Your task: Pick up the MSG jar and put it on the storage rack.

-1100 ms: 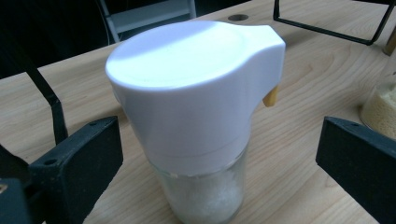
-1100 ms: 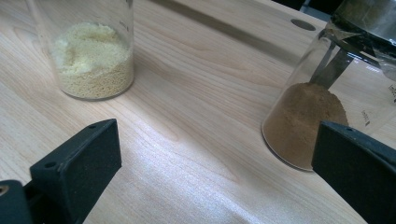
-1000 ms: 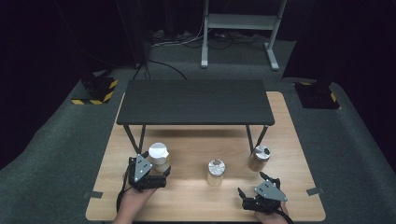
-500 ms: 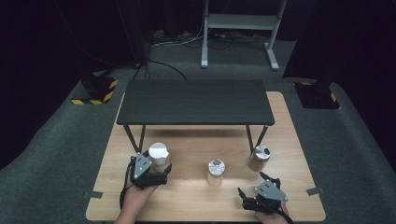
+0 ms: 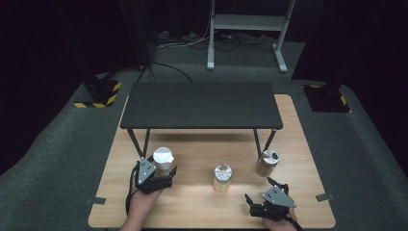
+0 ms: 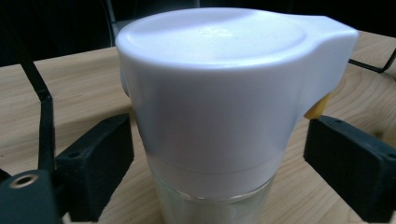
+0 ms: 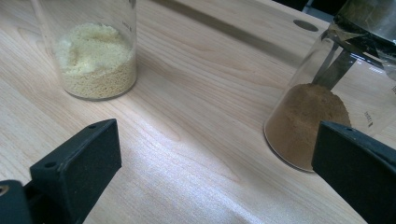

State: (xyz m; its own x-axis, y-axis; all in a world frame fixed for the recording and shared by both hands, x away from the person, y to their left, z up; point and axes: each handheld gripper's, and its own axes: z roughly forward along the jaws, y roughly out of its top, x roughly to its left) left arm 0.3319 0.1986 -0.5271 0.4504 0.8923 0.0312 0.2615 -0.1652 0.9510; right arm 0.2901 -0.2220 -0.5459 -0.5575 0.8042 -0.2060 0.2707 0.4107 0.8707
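Left gripper view: left tongs (image 6: 212, 154) closing around white-lidded jar (image 6: 219, 102), pads apart; right tongs (image 7: 210, 177) spread.

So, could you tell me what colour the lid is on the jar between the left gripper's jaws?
White; the lid shows best in the left gripper view.

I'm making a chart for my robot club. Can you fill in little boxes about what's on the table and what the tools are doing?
table: wooden top, a small black shelf standing on it
left tool: jaws on both sides of the white-lidded glass jar, just been closing, not pressing yet
right tool: open, holds nothing
middle jar: pale yellow grains
right jar: brown powder
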